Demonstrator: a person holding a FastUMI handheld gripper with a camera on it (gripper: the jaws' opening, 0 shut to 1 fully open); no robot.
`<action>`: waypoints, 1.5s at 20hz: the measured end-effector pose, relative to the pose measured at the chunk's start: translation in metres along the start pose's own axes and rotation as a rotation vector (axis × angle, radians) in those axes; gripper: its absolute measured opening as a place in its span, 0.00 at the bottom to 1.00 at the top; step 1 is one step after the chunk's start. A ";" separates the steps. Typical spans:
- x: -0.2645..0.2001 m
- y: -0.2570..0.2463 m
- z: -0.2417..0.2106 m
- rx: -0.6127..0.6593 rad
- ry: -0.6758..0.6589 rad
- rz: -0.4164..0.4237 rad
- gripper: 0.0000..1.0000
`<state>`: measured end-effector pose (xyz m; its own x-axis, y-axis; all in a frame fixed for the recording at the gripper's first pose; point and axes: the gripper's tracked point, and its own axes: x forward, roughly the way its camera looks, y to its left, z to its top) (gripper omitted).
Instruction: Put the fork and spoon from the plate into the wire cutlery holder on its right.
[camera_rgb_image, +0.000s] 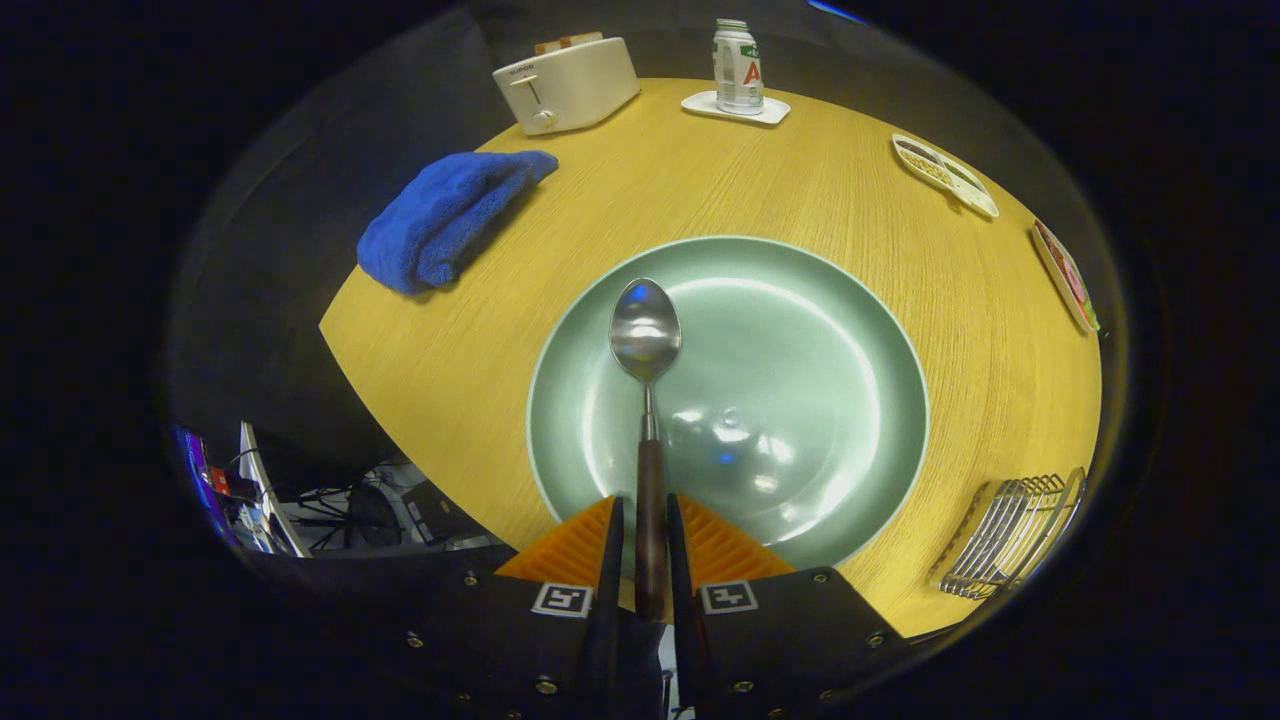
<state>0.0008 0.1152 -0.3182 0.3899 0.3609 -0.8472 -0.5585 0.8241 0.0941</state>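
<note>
A spoon (646, 340) with a dark wooden handle sticks straight out from between my fingers, its steel bowl hanging over the green plate (800, 300). My gripper (646, 510) is shut on the spoon's handle, one finger pressing each side. The plate lies on the wooden table just ahead of the fingers, with nothing else lying on it. The wire cutlery holder (1010, 540) sits on the table to the right of the plate, close to the table's edge. I cannot see inside the holder.
A blue cloth (440, 215) lies beyond the plate to the left. A white toaster (565, 85) and a bottle (738, 65) on a white coaster stand at the far side. Two small trays (945, 175) (1065, 275) sit at the far right edge.
</note>
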 end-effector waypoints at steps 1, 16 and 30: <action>0.001 0.001 -0.002 0.003 0.008 0.013 0.25; -0.014 0.004 0.008 0.235 -0.051 0.102 0.06; -0.132 -0.063 0.015 0.510 -0.299 0.069 0.06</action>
<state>-0.0044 0.0217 -0.2042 0.5961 0.4670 -0.6531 -0.1962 0.8735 0.4456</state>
